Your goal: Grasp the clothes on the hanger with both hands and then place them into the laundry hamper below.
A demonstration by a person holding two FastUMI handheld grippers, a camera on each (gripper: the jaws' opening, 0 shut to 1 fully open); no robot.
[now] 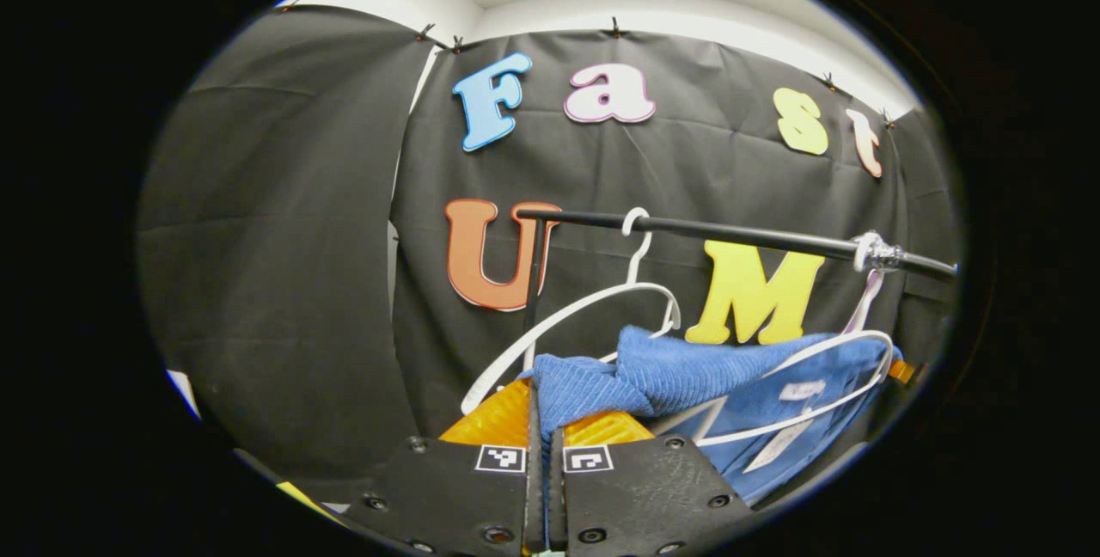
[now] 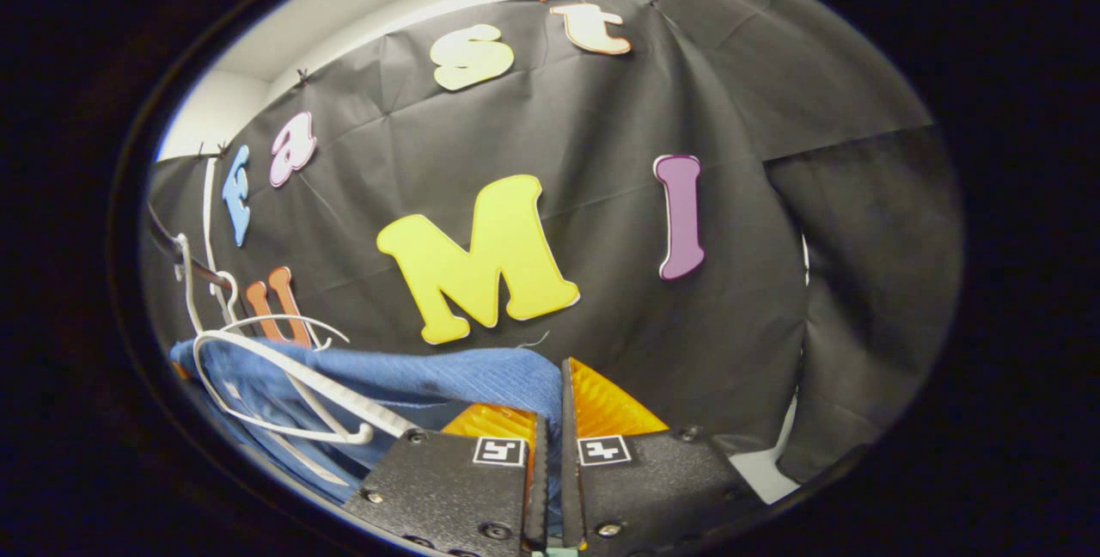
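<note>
A blue knitted garment [image 1: 687,372] hangs on a white hanger [image 1: 846,368] from a black rail [image 1: 730,233]. My left gripper [image 1: 543,428] is shut on one shoulder of the cloth, which bunches up between its fingers. An empty white hanger [image 1: 593,303] hooks on the rail just behind that bunch. In the right gripper view the same blue garment [image 2: 412,376] stretches leftward from my right gripper [image 2: 554,411], which is shut on its other shoulder. The white hanger [image 2: 284,368] sits inside the garment's neck at lower left.
The rail's upright post [image 1: 534,273] stands directly behind my left gripper. The rail [image 2: 185,260] runs off at the far left of the right gripper view. Black cloth wall closes the booth behind and to both sides.
</note>
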